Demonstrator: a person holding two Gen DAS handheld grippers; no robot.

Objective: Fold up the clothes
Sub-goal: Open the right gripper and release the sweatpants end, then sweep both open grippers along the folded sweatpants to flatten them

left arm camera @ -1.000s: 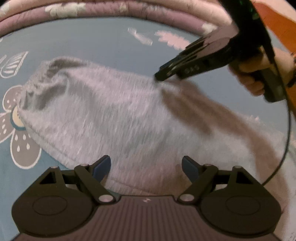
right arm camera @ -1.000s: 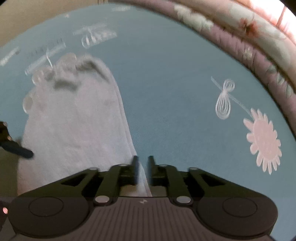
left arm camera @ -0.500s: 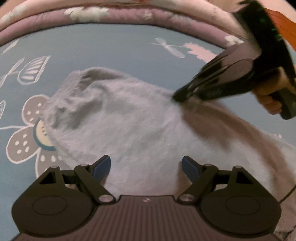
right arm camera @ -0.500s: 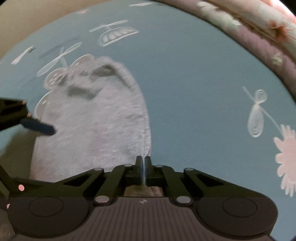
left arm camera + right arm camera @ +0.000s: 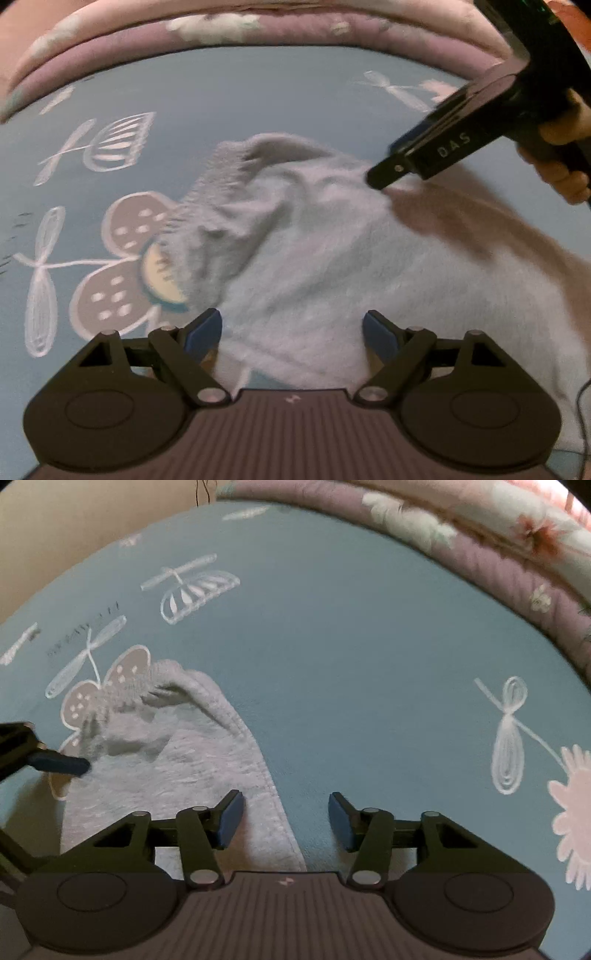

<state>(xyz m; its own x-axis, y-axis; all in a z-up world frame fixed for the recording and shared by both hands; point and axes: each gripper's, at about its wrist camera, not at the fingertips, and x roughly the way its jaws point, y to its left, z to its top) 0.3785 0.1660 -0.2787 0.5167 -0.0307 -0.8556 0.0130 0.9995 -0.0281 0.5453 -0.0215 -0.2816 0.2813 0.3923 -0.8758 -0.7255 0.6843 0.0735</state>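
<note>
A light grey knit garment (image 5: 351, 266) lies spread on the blue bed sheet, its ribbed end bunched at the far side; it also shows in the right wrist view (image 5: 177, 760). My left gripper (image 5: 291, 332) is open, its blue pads straddling the garment's near edge. My right gripper (image 5: 286, 819) is open and empty, over the garment's right hem and the sheet. In the left wrist view the right gripper (image 5: 380, 177) is seen from the side with its tip at the cloth's far edge. In the right wrist view one left finger (image 5: 59, 762) touches the cloth at left.
The blue sheet (image 5: 351, 646) has white dragonfly and flower drawings. A rolled purple and pink floral quilt (image 5: 258, 26) runs along the far edge and shows in the right wrist view (image 5: 498, 554). A beige wall (image 5: 74, 524) stands at far left.
My right gripper was shut on the garment's hem and has opened, letting go. Both views have shifted so the garment's bunched end sits more to the centre.
</note>
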